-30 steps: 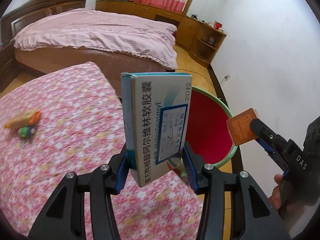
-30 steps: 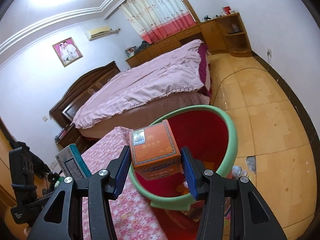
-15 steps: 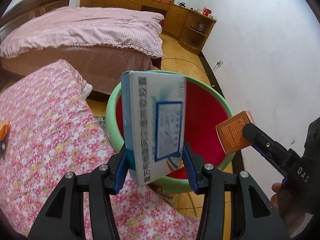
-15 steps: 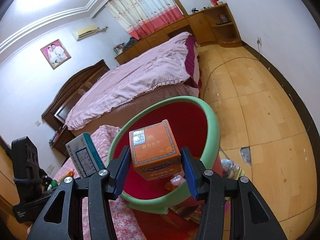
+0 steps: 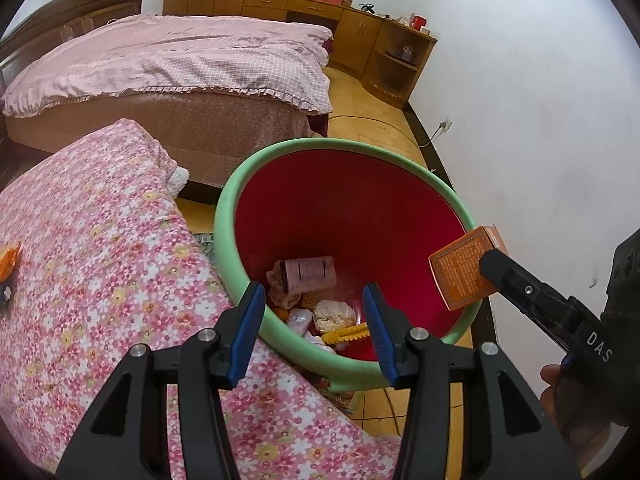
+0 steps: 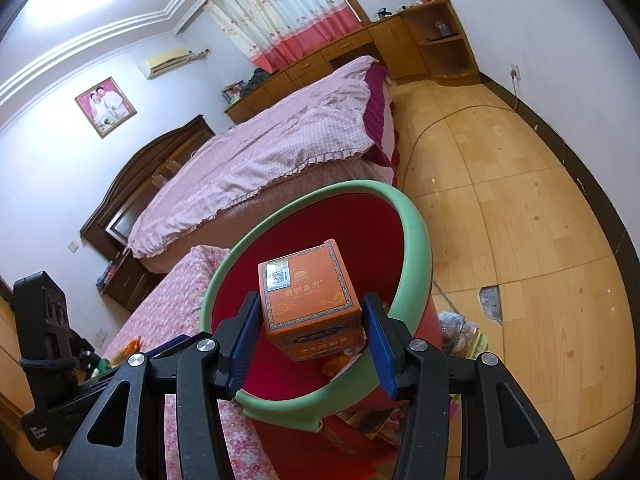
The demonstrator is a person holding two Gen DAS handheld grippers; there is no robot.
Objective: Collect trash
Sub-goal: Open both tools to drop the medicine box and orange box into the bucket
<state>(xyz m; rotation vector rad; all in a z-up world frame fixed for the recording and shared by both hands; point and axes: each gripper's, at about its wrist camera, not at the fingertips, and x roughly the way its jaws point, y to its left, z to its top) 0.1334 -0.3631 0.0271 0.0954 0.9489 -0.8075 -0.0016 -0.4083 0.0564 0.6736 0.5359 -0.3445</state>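
The right claw (image 6: 308, 332) grasps an orange box (image 6: 310, 300), with the red bin's (image 6: 416, 240) mouth directly beneath. The left claw (image 5: 314, 324) hangs released and empty above it.

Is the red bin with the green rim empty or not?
Not empty. The left wrist view shows crumpled paper and wrappers lying at the bottom of the bin.

Your views are sharp and evenly daylit; the curtained window (image 6: 280, 12) glows far beyond your jaws, and fisheye bending darkens every corner.
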